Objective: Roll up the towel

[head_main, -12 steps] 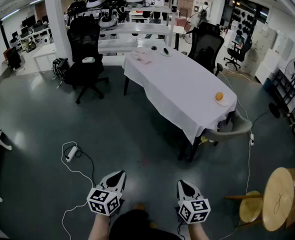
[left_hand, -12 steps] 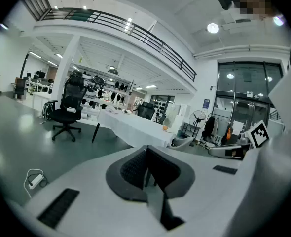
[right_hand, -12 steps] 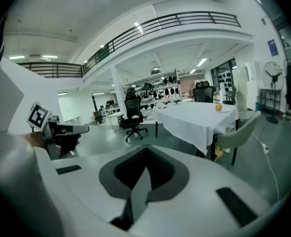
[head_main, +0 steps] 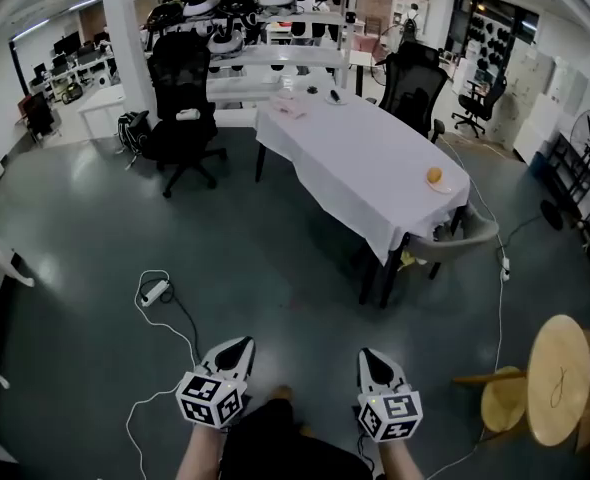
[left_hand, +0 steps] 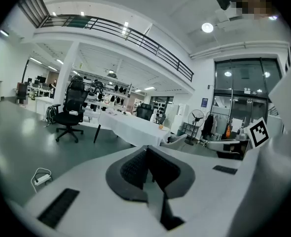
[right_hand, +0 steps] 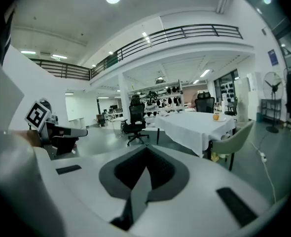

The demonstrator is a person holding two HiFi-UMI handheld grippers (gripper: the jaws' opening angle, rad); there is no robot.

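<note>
Left claw point(head_main: 237, 348), right claw point(head_main: 369, 358): we hold both closed on nothing, above the glossy grey floor point(head_main: 275, 258).
Long white-draped bench point(head_main: 365, 168): well ahead of the claws, rightward.
Pale pink folded towel point(head_main: 286, 109): on the bench's far end, well apart from both claws.
White power strip point(head_main: 155, 292): on the floor, left of the left claw.
Black office chair point(head_main: 180, 98): far ahead, leftward.

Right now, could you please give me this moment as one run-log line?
stage: not started | left gripper: shut, empty | right gripper: shut, empty | towel: far end of table, untouched
</note>
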